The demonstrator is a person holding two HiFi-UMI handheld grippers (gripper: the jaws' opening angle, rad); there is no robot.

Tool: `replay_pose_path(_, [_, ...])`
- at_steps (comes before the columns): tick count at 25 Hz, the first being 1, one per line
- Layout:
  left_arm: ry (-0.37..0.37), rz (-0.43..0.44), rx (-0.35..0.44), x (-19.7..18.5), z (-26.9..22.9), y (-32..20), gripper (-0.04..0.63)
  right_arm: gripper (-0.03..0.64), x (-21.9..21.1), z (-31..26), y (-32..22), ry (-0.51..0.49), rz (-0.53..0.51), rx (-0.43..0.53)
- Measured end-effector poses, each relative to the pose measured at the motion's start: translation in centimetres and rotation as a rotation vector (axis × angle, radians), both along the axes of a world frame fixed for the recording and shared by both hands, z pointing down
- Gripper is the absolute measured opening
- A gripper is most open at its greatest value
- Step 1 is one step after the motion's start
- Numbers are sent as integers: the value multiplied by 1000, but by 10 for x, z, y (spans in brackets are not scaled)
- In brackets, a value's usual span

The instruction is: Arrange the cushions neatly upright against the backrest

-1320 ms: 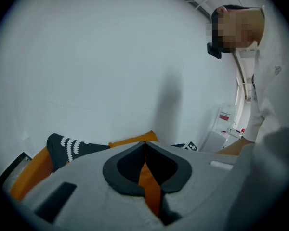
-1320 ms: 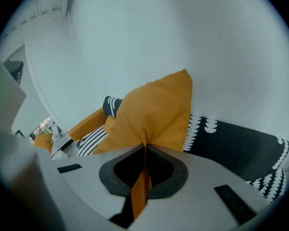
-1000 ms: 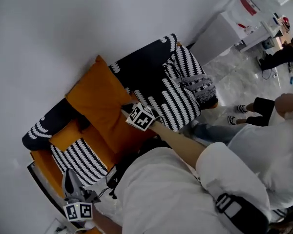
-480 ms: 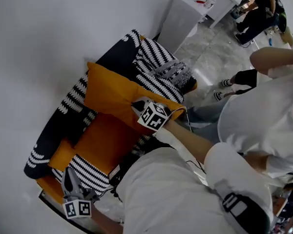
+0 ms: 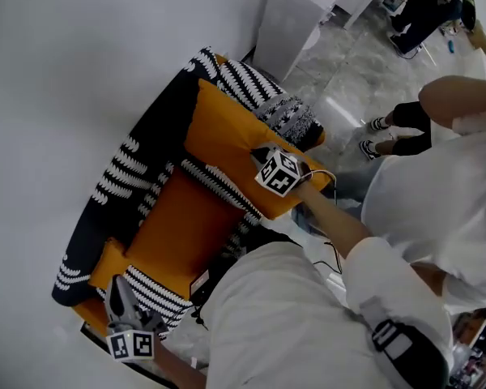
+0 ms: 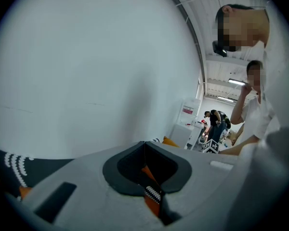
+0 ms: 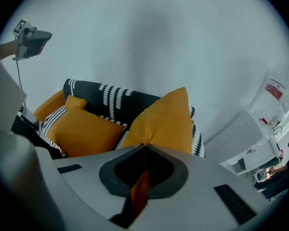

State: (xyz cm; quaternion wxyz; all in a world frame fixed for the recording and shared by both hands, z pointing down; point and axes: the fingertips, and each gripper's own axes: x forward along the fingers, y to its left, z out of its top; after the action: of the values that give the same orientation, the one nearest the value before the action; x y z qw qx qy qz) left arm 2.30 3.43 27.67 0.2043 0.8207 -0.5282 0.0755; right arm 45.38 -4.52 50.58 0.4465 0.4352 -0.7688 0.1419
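Observation:
My right gripper [image 5: 257,156] is shut on a corner of a large orange cushion [image 5: 227,132], held tilted over the right part of the black-and-white sofa [image 5: 138,164]. In the right gripper view the jaws [image 7: 145,148] pinch that cushion [image 7: 167,119], with orange cloth bunched between them. A second orange cushion [image 5: 174,229] lies on the seat. At the sofa's left end my left gripper [image 5: 118,288] is shut on the edge of a striped cushion [image 5: 152,286]. In the left gripper view orange cloth with black-and-white trim [image 6: 153,201] is caught in the shut jaws [image 6: 145,158].
A small orange cushion [image 5: 105,262] sits at the sofa's left end. Striped cushions [image 5: 251,83] and a grey patterned one [image 5: 296,120] crowd its right end. A white cabinet [image 5: 287,19] stands beyond. A person's legs and shoes [image 5: 389,132] are close at the right.
The right gripper has carried the large orange cushion along the sofa from its left-middle toward the right end. The left gripper has stayed at the striped cushion.

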Motion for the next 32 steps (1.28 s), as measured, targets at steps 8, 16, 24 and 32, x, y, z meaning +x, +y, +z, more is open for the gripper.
replay_pose_path(8, [-90, -24, -45, 27, -13, -1, 14, 12, 61, 48, -42, 15, 27, -38])
replay_pose_path(16, [-143, -82, -80, 29, -18, 2, 14, 12, 101, 88, -85, 73, 41, -96])
replay_pose_path(24, [-149, -104, -109, 31, -15, -6, 14, 14, 138, 100, -110, 167, 113, -108])
replay_pose_path(32, [-128, -133, -114, 25, -7, 3, 14, 14, 170, 91, -115, 128, 286, -71])
